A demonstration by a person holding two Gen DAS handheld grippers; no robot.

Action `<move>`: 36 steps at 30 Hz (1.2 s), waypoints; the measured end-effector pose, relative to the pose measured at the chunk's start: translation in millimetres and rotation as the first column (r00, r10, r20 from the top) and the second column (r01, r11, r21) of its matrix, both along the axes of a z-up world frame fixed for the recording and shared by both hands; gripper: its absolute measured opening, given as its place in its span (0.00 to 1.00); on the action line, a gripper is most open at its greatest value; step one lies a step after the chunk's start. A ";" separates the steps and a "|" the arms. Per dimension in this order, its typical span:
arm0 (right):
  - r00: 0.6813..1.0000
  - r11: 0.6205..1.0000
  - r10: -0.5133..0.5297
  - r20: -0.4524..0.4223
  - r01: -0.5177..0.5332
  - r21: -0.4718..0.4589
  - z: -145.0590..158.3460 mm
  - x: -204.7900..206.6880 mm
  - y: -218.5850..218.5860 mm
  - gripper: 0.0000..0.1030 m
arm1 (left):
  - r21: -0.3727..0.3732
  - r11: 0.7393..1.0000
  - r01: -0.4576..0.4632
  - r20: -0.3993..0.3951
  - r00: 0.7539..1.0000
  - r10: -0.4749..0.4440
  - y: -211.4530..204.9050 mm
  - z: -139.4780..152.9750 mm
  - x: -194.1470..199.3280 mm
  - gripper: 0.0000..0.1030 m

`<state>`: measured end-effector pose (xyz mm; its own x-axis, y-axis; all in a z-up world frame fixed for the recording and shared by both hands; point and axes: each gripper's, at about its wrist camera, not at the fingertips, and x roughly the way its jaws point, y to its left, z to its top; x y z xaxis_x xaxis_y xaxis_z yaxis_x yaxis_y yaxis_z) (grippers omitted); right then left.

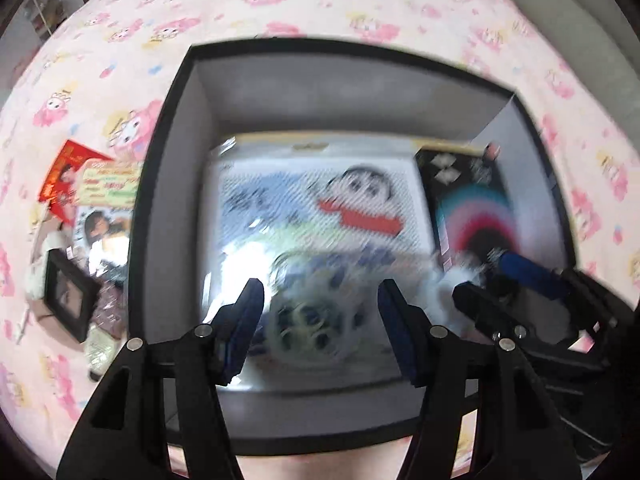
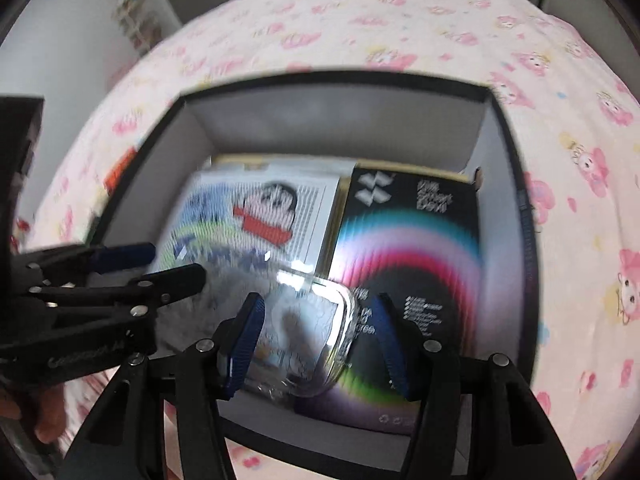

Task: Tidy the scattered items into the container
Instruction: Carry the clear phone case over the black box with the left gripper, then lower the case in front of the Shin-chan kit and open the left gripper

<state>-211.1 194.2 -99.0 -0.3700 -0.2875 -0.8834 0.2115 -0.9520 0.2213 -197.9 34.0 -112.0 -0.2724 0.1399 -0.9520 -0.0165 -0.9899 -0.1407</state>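
A black box with grey inner walls (image 1: 180, 168) (image 2: 160, 168) sits on a pink patterned bedspread. Inside lie a white cartoon-print pack (image 1: 320, 208) (image 2: 256, 216), a black rainbow-print box (image 1: 472, 208) (image 2: 412, 256) and a clear plastic case with a blurred round item (image 1: 308, 320) (image 2: 312, 340). My left gripper (image 1: 320, 312) hangs open over the box, above the clear case. My right gripper (image 2: 316, 328) is open over the same case. Each gripper shows in the other's view (image 1: 520, 292) (image 2: 140, 276). Both views are motion-blurred.
Outside the box, at its left, lie a red packet (image 1: 68, 176), a photo card (image 1: 104, 236), a small black frame (image 1: 66, 296) and other small items. The bedspread (image 1: 320, 0) (image 2: 580, 240) surrounds the box.
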 end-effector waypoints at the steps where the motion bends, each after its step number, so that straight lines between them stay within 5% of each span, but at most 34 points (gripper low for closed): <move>1: 1.000 1.000 -0.021 -0.010 0.021 -0.014 3.2 0.0 4.2 0.52 | 0.024 1.000 0.005 -0.005 1.000 -0.005 2.1 -0.2 -2.5 0.57; 6: 0.993 0.988 -0.071 -0.094 0.083 0.132 8.5 2.3 6.1 0.51 | 0.092 0.993 0.077 0.022 0.997 -0.079 20.7 -19.2 -21.6 0.40; 16: 0.999 0.991 -0.015 -0.050 0.022 0.130 6.6 3.8 5.8 0.49 | -0.094 0.993 0.077 0.051 0.996 -0.073 21.5 -18.7 -16.1 0.35; 22: 0.989 0.994 0.100 0.110 -0.096 -0.045 -20.8 1.3 -15.0 0.49 | -0.037 0.999 0.017 0.031 0.999 -0.015 -0.9 -6.9 -3.0 0.32; 26: 0.990 0.990 0.117 0.082 -0.110 -0.091 -16.6 1.4 -16.5 0.49 | -0.020 0.999 0.026 -0.041 0.999 -0.026 -0.5 8.2 -8.6 0.32; 30: 0.998 0.998 0.057 -0.003 -0.057 -0.025 0.0 7.4 -5.7 0.49 | 0.073 0.994 0.081 -0.030 0.996 -0.079 4.5 2.1 -32.0 0.32; 36: 0.998 0.995 -0.038 -0.050 0.043 0.088 8.0 2.8 14.4 0.49 | 0.046 0.993 0.105 0.064 0.992 -0.108 29.9 -29.8 -48.6 0.33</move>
